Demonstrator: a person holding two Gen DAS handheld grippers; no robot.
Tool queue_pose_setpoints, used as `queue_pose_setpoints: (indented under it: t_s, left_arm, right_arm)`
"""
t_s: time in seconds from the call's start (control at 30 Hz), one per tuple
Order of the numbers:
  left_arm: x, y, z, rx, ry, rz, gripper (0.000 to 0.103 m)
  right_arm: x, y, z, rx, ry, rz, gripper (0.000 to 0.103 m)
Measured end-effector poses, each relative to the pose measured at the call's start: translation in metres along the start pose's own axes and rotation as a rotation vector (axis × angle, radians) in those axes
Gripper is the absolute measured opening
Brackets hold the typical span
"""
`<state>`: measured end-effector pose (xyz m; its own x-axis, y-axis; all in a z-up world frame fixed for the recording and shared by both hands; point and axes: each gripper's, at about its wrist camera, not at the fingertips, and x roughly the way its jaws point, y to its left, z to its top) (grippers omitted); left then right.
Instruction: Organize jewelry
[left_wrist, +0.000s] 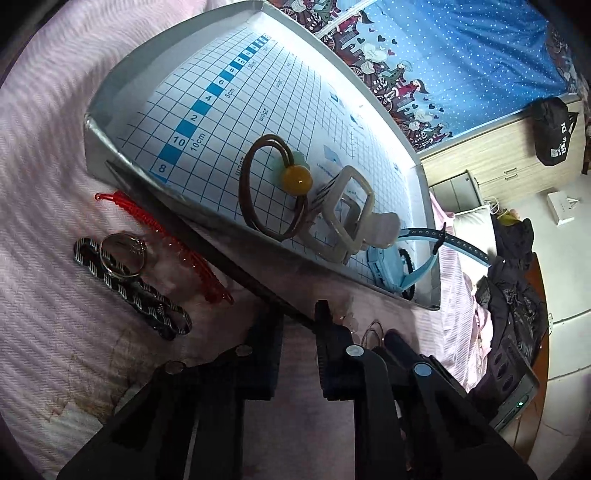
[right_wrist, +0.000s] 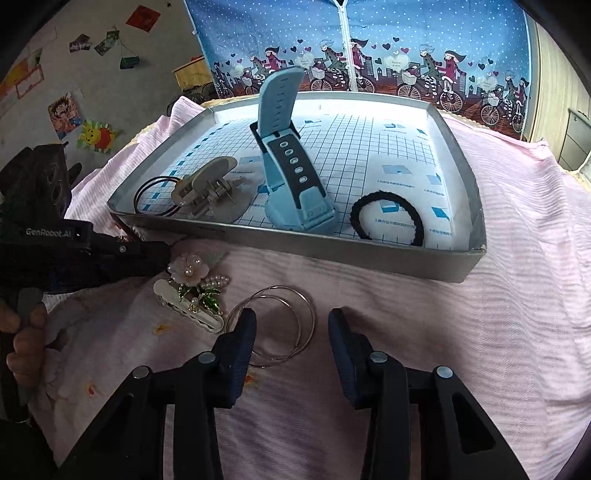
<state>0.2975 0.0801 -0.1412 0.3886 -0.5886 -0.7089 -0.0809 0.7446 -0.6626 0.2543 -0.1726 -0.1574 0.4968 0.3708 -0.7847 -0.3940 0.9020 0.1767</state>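
Note:
A grey tray (left_wrist: 314, 269) lined with blue grid paper holds a brown hair tie with an amber bead (left_wrist: 297, 177), a translucent claw clip (left_wrist: 332, 221) and a light blue watch (left_wrist: 384, 266). In the right wrist view the tray (right_wrist: 332, 251) also holds a black hair tie (right_wrist: 384, 192). On the pink cloth in front lie thin silver hoops (right_wrist: 312, 321), a pink flower clip with pearls (right_wrist: 188, 266) and a white clip (right_wrist: 184, 306). My right gripper (right_wrist: 291, 321) is open, straddling the hoops. My left gripper (left_wrist: 297, 317) is open and empty beside the flower clip.
Left of the tray on the cloth lie a red beaded cord (left_wrist: 166, 236), a silver ring (left_wrist: 114, 273) and a black-and-white striped band (left_wrist: 147, 299). A hand (right_wrist: 26, 339) holds the left gripper. A blue patterned curtain (right_wrist: 369, 37) hangs behind.

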Motion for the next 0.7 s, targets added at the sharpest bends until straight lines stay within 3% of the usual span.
queue_pose_setpoints:
  t_s: [0.23, 0.37, 0.6, 0.7]
  left_arm:
    - [-0.013, -0.010, -0.005, 0.055, -0.042, -0.037, 0.006]
    - [-0.020, -0.026, -0.015, 0.115, -0.072, -0.035, 0.004]
    - [-0.033, -0.053, -0.028, 0.273, -0.140, 0.013, 0.003]
    - [-0.037, -0.058, -0.033, 0.295, -0.153, 0.004, 0.003]
  right_arm:
    - [0.007, 0.000, -0.001, 0.013, 0.066, 0.017, 0.032]
    - [0.008, -0.004, -0.003, 0.056, 0.089, 0.038, 0.007]
    - [-0.004, -0.009, -0.005, 0.112, 0.053, 0.068, 0.004]
    - [-0.015, -0.007, -0.004, 0.112, 0.014, 0.066, 0.004]
